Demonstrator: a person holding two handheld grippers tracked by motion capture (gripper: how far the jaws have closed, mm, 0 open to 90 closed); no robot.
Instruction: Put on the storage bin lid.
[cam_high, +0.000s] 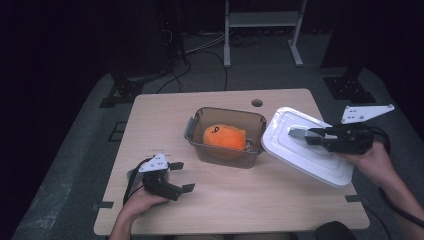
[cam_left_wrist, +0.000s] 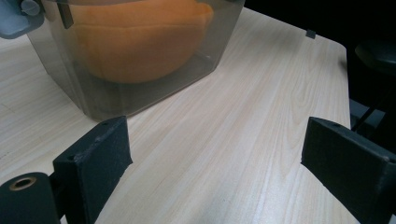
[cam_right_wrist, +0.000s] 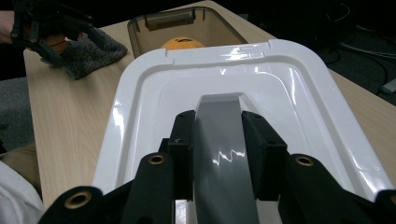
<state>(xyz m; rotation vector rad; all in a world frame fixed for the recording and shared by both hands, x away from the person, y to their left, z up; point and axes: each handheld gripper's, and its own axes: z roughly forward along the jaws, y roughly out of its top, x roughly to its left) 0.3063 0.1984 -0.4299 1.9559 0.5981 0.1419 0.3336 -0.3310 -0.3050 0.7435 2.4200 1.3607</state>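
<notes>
Right claw (cam_right_wrist: 218, 140): gripping grey handle (cam_right_wrist: 224, 154) of white lid (cam_high: 306, 145), holding it tilted beside tub (cam_high: 226, 136).
Left claw (cam_high: 181, 176): gaping wide, resting on surface (cam_high: 250, 200).
Tub: holding orange plush (cam_high: 224, 137).

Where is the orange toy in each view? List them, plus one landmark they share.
High view: the orange toy lies inside the smoky plastic box at table centre.
Left gripper view: upper left, seen through the box wall.
Right gripper view: top centre, a small orange patch past the far edge of the white lid.
Shared landmark: the box itself, in all three.
</notes>
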